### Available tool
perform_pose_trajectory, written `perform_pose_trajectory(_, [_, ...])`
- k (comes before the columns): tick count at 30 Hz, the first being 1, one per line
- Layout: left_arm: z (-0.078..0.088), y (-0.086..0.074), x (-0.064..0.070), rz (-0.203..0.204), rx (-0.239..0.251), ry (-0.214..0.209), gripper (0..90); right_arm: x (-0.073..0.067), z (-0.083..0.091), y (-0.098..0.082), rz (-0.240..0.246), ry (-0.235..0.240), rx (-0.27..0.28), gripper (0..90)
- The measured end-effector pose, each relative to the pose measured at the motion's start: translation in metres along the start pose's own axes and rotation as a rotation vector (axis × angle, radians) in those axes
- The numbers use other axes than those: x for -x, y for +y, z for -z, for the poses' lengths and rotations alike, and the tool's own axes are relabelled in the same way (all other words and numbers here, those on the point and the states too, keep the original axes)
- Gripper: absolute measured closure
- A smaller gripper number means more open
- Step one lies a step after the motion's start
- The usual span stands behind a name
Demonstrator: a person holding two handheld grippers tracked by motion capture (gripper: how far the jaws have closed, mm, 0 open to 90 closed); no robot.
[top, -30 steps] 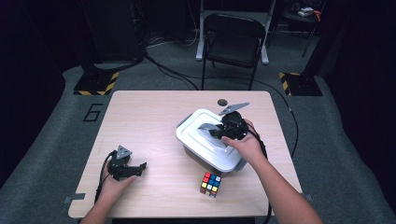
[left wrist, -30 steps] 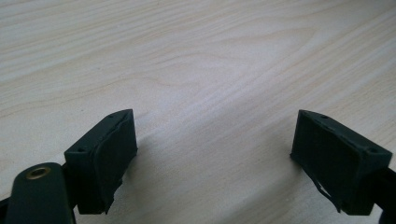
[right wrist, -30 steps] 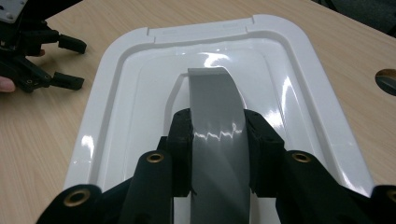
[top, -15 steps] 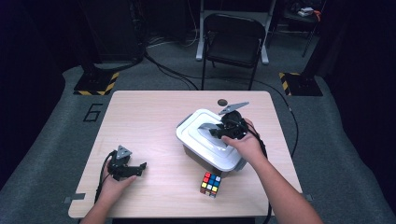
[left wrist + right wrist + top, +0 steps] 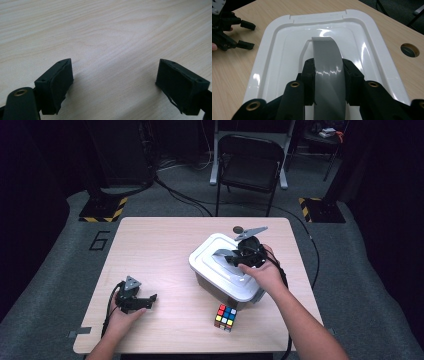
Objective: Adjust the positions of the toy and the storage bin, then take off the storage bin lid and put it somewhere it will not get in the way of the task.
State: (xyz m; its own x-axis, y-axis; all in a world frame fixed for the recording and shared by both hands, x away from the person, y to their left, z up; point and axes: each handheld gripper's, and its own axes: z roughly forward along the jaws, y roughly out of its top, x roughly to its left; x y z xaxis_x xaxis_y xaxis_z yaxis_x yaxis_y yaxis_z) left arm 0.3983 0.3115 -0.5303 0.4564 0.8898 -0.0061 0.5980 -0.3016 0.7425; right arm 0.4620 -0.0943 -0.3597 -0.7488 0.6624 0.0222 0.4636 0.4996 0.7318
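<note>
- The right claw (image 5: 328,83) is pinched tight on the grey handle (image 5: 327,62) in the middle of the white lid (image 5: 274,62). Holding it there should let the lid come up flat, I think.
- The lid sits on the box (image 5: 225,270), on the right side of the tabletop (image 5: 155,250).
- The left claw (image 5: 115,85) is wide open and holds nothing. It rests low over bare wood, well apart from the box, likely waiting its turn.
- A color cube (image 5: 226,317) sits just beside the box's near corner. Maybe it goes inside once the lid is off.
- A small round hole (image 5: 410,50) is in the tabletop behind the box.
</note>
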Motion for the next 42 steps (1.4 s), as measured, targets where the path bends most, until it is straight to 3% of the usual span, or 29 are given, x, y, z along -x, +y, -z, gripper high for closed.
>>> perform_pose_trajectory(22, [0.000,0.000,0.000,0.000,0.000,0.000,13.8,-0.001,0.021,0.010,0.010,-0.016,0.020,66.8])
perform_pose_trajectory(42, [0.000,0.000,0.000,-0.003,-0.001,0.000,13.8,0.016,0.041,0.008,-0.019,-0.055,0.034,66.9])
